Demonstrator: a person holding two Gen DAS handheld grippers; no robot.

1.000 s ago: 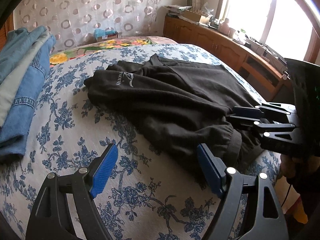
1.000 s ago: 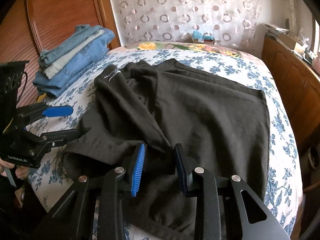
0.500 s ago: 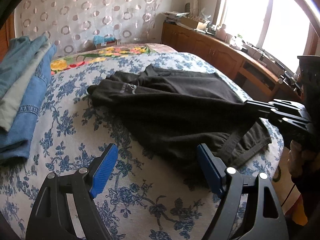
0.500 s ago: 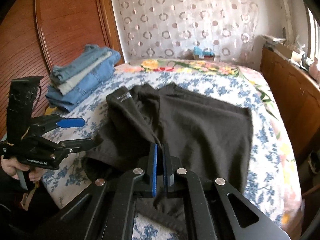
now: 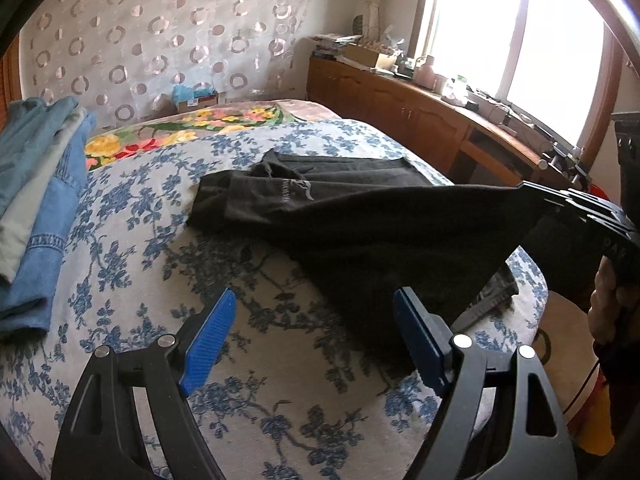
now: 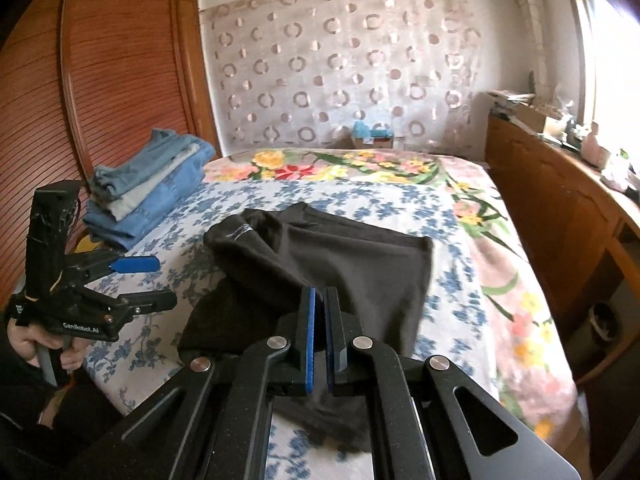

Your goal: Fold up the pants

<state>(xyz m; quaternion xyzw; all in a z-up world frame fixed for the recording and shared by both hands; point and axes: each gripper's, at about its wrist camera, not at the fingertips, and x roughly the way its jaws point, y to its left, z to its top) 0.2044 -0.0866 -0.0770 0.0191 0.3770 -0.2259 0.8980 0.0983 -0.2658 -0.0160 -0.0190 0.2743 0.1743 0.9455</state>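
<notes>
The black pants (image 5: 360, 216) lie on the blue-flowered bedspread (image 5: 132, 248), toward its near, window-side part, well apart from the stack of folded jeans (image 5: 36, 208) at the bedspread's far left edge. The cloth is rumpled, with a small pale logo (image 5: 298, 194) on the bunched far end, and one near edge is pulled up off the bedspread into a taut, slanting sheet. The right gripper (image 6: 320, 340) has its blue pads pressed almost together on that lifted edge, with dark fabric pinched between them. The left gripper (image 5: 316, 340) is spread wide, empty, hovering over the bedspread just beside the pants' near corner; whether its right pad (image 5: 416, 336) brushes the cloth is hard to tell.
</notes>
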